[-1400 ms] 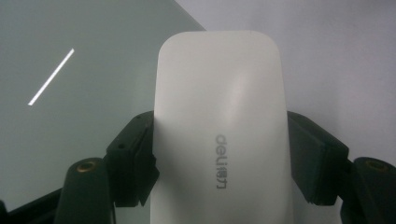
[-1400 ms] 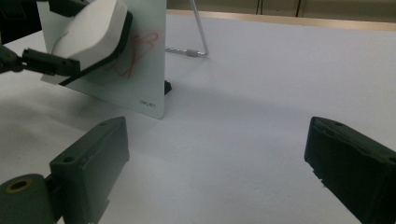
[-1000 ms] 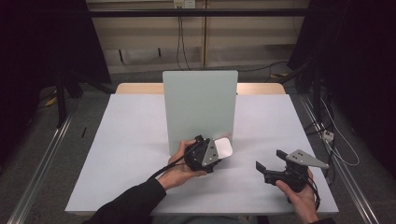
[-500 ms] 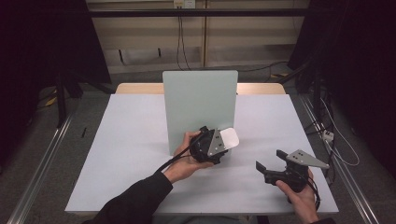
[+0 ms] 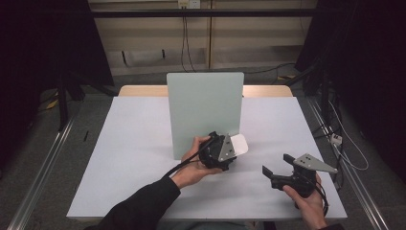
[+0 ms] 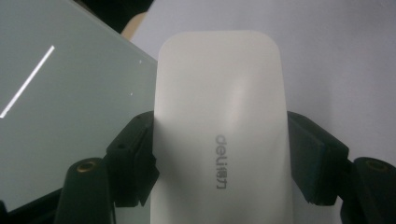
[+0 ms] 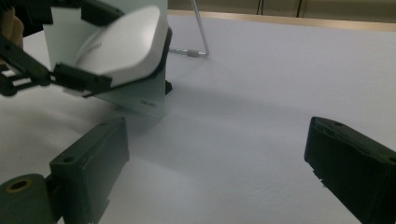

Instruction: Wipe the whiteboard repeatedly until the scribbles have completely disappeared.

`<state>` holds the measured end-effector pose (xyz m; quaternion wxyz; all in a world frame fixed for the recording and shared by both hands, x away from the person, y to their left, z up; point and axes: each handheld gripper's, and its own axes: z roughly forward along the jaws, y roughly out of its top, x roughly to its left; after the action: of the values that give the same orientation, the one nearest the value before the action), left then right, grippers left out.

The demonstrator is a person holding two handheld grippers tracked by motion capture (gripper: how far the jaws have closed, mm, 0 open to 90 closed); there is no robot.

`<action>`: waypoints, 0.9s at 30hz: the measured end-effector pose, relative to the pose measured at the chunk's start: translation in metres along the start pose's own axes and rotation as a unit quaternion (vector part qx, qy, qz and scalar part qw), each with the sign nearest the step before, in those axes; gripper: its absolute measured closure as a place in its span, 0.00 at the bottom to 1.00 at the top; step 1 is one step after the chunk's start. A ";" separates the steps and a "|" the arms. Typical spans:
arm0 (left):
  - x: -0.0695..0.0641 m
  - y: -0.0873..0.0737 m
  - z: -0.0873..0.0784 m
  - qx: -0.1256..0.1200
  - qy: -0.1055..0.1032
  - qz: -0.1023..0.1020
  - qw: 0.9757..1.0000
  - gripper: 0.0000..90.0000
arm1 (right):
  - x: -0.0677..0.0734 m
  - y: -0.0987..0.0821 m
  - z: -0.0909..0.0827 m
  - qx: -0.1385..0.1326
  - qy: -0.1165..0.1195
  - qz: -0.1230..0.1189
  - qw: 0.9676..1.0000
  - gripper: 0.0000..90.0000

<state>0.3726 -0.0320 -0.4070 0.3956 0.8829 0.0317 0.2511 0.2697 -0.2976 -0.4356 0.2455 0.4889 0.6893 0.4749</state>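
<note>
The left gripper [image 5: 235, 148] clamps a white eraser [image 6: 219, 135] by its sides, raised beside the upright board [image 5: 203, 108]. The right gripper [image 7: 219, 172] rests with jaws spread and nothing between them. Best to press the eraser's underside flat against the board before wiping.

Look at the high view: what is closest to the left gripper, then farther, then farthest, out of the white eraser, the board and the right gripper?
1. The white eraser: clamped between the jaws of the left gripper.
2. The board: upright, just behind it.
3. The right gripper: off to the right, nearer the table's front edge.
</note>
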 end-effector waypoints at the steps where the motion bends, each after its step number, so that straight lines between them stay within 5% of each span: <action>1: 0.003 0.002 -0.002 -0.005 0.006 -0.003 1.000 0.35 | 0.000 0.000 0.000 0.000 0.000 0.000 1.000 0.07; 5: 0.002 0.000 -0.003 0.005 0.006 0.012 1.000 0.35 | 0.000 0.000 0.000 0.000 0.000 -0.001 1.000 0.07; 11: -0.018 -0.012 0.012 0.032 -0.034 0.006 0.999 0.35 | 0.000 0.000 -0.001 0.000 0.000 -0.001 1.000 0.07; 15: -0.021 -0.014 0.014 0.036 -0.039 0.007 0.999 0.35 | 0.000 0.000 -0.001 0.000 -0.001 -0.001 1.000 0.07; 23: 0.002 0.000 -0.003 0.015 -0.005 0.003 1.000 0.35 | 0.000 0.000 -0.001 -0.001 -0.001 -0.001 1.000 0.07; 27: 0.003 -0.002 -0.005 0.016 -0.001 0.006 1.000 0.35 | -0.001 0.000 -0.001 -0.001 -0.001 0.000 1.000 0.07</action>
<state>0.3733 -0.0269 -0.4046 0.3797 0.8896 0.0304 0.2519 0.2694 -0.2984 -0.4355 0.2470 0.4892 0.6888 0.4747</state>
